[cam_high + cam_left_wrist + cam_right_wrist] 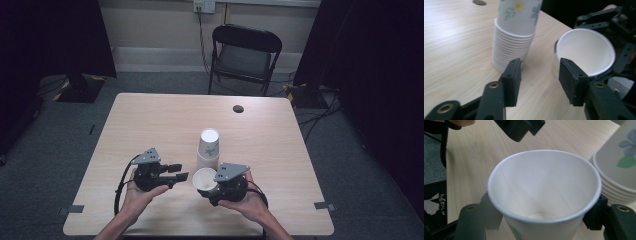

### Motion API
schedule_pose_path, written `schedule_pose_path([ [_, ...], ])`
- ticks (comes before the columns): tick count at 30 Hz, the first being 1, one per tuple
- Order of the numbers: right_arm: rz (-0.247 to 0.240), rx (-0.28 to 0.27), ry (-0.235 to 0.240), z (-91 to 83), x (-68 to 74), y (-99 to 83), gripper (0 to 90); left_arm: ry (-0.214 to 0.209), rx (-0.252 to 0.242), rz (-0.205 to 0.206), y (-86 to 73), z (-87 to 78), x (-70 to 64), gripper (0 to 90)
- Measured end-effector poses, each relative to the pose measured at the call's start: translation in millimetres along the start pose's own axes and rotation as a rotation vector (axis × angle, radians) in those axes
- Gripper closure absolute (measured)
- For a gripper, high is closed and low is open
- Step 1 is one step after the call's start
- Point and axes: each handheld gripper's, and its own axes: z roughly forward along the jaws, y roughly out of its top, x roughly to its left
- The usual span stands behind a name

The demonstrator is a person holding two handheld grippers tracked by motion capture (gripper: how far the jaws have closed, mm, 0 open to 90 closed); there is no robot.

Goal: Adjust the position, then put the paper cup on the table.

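Observation:
A stack of upside-down flowered paper cups (208, 147) (515, 32) (621, 167) stands near the table's middle. Just in front of it my right gripper (212, 187) (541, 220) is shut on a single white paper cup (204, 179) (585, 51) (544, 195), mouth up and empty. My left gripper (177, 174) (539, 80) stands open to the left of that cup, its jaws pointing toward the cup and the stack, with nothing between them.
The wooden table (150, 125) has a dark cable hole (238, 108) near its far edge. A black folding chair (245, 55) stands behind the table. Dark curtains hang at both sides.

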Motion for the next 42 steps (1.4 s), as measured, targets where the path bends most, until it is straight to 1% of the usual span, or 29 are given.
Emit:
schedule_pose_path([
  [2,0.024,-0.009,-0.003,-3.7,-4.1,-3.0,32.0,0.008,0.002,-0.006,-2.6,-0.4,3.2,47.5],
  [5,0.050,-0.010,-0.013,-8.1,-10.3,-7.2,32.2,0.032,0.009,-0.009,-5.2,-1.5,6.3,44.2],
  [8,0.080,-0.020,-0.028,-13.0,-15.5,-11.2,32.3,0.069,0.021,-0.001,-7.2,-3.0,8.7,39.7],
  [12,0.112,-0.035,-0.041,-20.2,-21.7,-14.2,32.6,0.105,0.023,-0.001,-9.2,-6.9,11.7,35.1],
  [14,0.120,-0.036,-0.055,-23.2,-23.6,-15.5,32.7,0.124,0.033,0.012,-10.4,-8.5,13.5,34.1],
  [16,0.126,-0.035,-0.070,-26.2,-25.5,-17.5,32.9,0.140,0.037,0.008,-12.2,-12.0,16.6,32.5],
  [18,0.137,-0.042,-0.085,-29.6,-28.2,-19.2,33.1,0.160,0.028,0.004,-14.6,-16.9,19.5,32.2],
  [20,0.151,-0.045,-0.099,-32.9,-32.0,-20.5,33.5,0.182,0.037,0.008,-18.1,-21.1,22.8,31.8],
  [22,0.166,-0.051,-0.113,-35.7,-36.0,-21.6,34.0,0.206,0.041,-0.004,-21.9,-24.0,25.5,31.1],
  [23,0.172,-0.055,-0.120,-36.8,-38.0,-22.1,34.1,0.211,0.043,0.008,-23.5,-26.2,26.6,31.2],
  [25,0.178,-0.061,-0.140,-39.1,-42.1,-22.5,34.5,0.235,0.057,0.017,-26.4,-29.9,28.7,31.6],
  [26,0.187,-0.066,-0.146,-40.6,-44.3,-22.7,34.8,0.244,0.061,0.017,-27.7,-32.1,30.4,31.4],
  [28,0.190,-0.062,-0.164,-42.9,-49.1,-22.3,34.9,0.253,0.059,0.005,-31.0,-36.6,33.6,31.1],
  [30,0.196,-0.067,-0.184,-45.7,-54.2,-21.4,35.0,0.274,0.079,0.008,-34.6,-40.1,37.3,30.2],
  [33,0.216,-0.078,-0.213,-49.8,-63.2,-21.2,35.3,0.290,0.092,-0.009,-40.2,-44.7,44.8,28.7],
  [34,0.221,-0.080,-0.223,-50.8,-66.3,-21.4,35.3,0.303,0.098,-0.010,-41.8,-45.8,47.4,28.5],
  [35,0.228,-0.080,-0.229,-51.7,-69.4,-21.7,35.3,0.310,0.100,-0.013,-43.5,-46.7,49.8,28.1],
  [37,0.244,-0.079,-0.248,-52.0,-76.4,-23.1,35.3,0.322,0.124,-0.011,-46.4,-47.4,54.6,27.5],
  [38,0.251,-0.079,-0.258,-52.1,-80.0,-23.8,35.4,0.327,0.126,-0.011,-48.6,-46.7,56.5,27.3],
  [40,0.273,-0.082,-0.276,-52.9,-87.2,-25.5,35.4,0.333,0.167,-0.009,-52.6,-45.2,60.7,25.3],
  [41,0.281,-0.087,-0.284,-53.4,-90.7,-26.2,35.4,0.342,0.177,0.000,-55.2,-44.7,62.6,25.0],
  [42,0.297,-0.092,-0.287,-54.3,-94.0,-26.7,35.4,0.349,0.188,-0.002,-58.1,-44.3,65.3,25.0],
])
